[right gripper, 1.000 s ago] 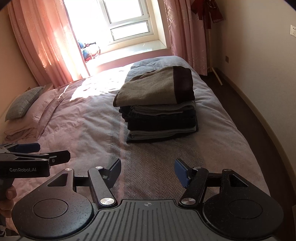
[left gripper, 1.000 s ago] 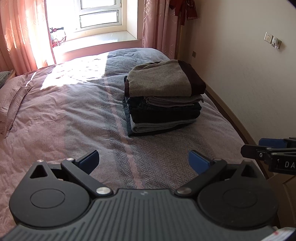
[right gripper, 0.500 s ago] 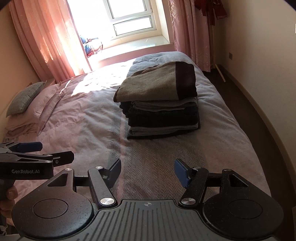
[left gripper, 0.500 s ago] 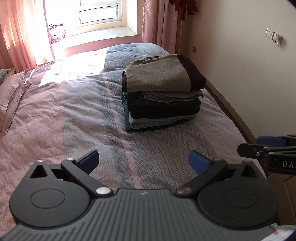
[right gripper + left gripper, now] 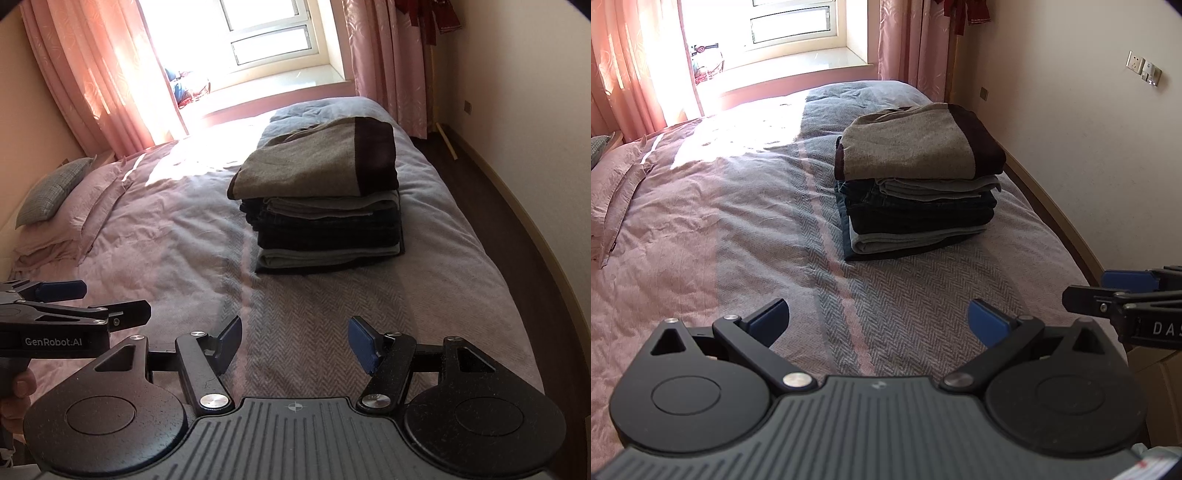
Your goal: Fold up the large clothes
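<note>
The picture's right edge is cutting off the right hand-held gripper point(image 5: 1086, 291) in the left wrist view. Window glare is washing out the bed point(image 5: 207, 136) near the sill. The stack's point(image 5: 321, 206) lowest garments are showing only folded edges.

A bed point(image 5: 746, 236) covered by a pinkish-grey herringbone duvet point(image 5: 177, 243) carries a stack of folded clothes point(image 5: 916, 184) near its right edge. Pillows point(image 5: 55, 206) lie at the left end, sunlit toward the far edge.

Home bedroom — bed point(image 5: 746, 206), curtains point(image 5: 92, 74)
</note>
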### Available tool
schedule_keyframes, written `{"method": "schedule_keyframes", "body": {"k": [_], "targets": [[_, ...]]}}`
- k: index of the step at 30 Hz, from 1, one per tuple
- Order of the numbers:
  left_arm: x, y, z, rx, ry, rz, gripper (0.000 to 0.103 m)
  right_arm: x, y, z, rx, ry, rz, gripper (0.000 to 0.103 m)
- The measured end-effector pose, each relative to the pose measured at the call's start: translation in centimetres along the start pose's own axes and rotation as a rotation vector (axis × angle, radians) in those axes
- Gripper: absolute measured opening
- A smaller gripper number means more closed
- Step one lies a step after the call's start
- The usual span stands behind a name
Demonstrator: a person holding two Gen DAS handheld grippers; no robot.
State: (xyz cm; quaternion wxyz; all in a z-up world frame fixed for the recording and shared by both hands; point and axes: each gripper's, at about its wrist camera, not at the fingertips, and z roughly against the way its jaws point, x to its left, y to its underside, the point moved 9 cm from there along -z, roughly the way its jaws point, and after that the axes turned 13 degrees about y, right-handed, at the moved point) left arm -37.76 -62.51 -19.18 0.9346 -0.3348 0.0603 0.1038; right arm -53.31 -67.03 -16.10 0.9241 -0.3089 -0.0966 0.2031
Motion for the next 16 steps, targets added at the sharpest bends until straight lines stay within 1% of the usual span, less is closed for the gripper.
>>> {"method": "schedule_keyframes", "body": {"k": [16], "targets": [[-0.4,-0.2,-1.2,0.021,-0.017,0.003,0.102,-0.8,-0.4,-1.1,0.02,-0.011,0.004,0.061]]}}
